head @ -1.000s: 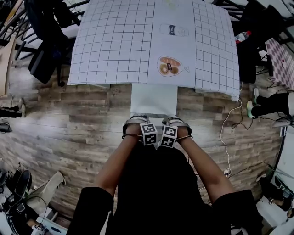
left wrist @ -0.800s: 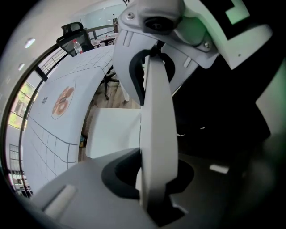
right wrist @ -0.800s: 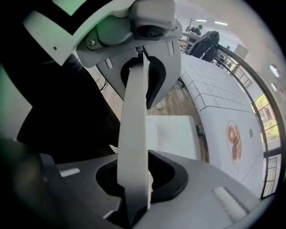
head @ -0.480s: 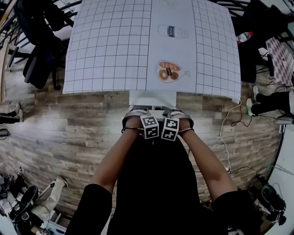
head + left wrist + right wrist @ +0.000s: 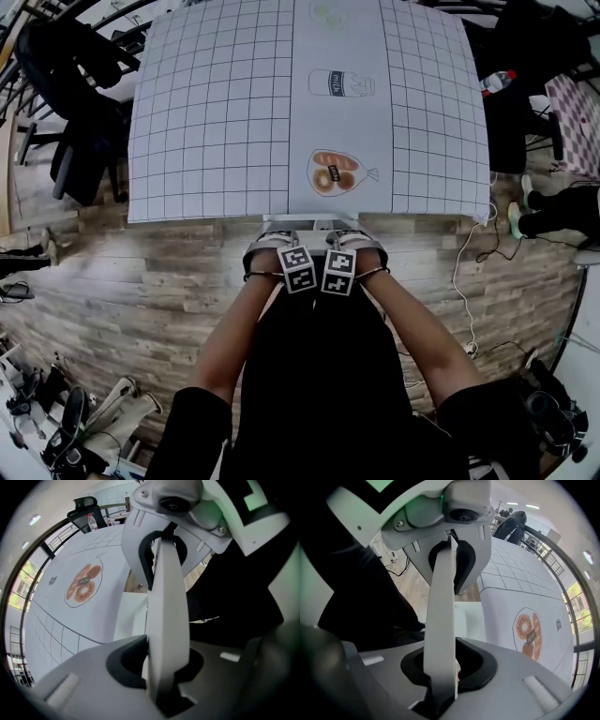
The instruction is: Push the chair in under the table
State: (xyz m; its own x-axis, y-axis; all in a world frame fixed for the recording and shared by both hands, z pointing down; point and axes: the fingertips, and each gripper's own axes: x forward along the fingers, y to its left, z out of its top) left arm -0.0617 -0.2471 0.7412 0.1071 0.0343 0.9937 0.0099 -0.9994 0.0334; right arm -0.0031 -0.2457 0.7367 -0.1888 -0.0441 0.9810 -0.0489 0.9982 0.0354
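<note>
The white chair point(image 5: 309, 223) stands almost wholly under the table point(image 5: 216, 112), with only a strip of it showing at the table's near edge. The table wears a white gridded cloth with drawings of bread and a milk carton. Side by side at that edge, my left gripper point(image 5: 274, 244) and right gripper point(image 5: 354, 242) point down onto the chair's top rail. In the left gripper view the white backrest point(image 5: 168, 592) runs between the jaws of the left gripper point(image 5: 159, 618), which is shut on it. The right gripper point(image 5: 443, 616) is likewise shut on the backrest point(image 5: 440, 588). The seat point(image 5: 468, 620) reaches under the cloth.
Black office chairs point(image 5: 75, 103) stand left of the table. A water bottle point(image 5: 495, 81) and dark furniture are at the right. A cable point(image 5: 464, 281) trails over the wooden floor, a person's shoe point(image 5: 518, 220) is at the right edge, and bags lie at the lower left.
Both grippers have moved toward the table with the chair. The seat, plainly visible before, has slid under the table's edge.
</note>
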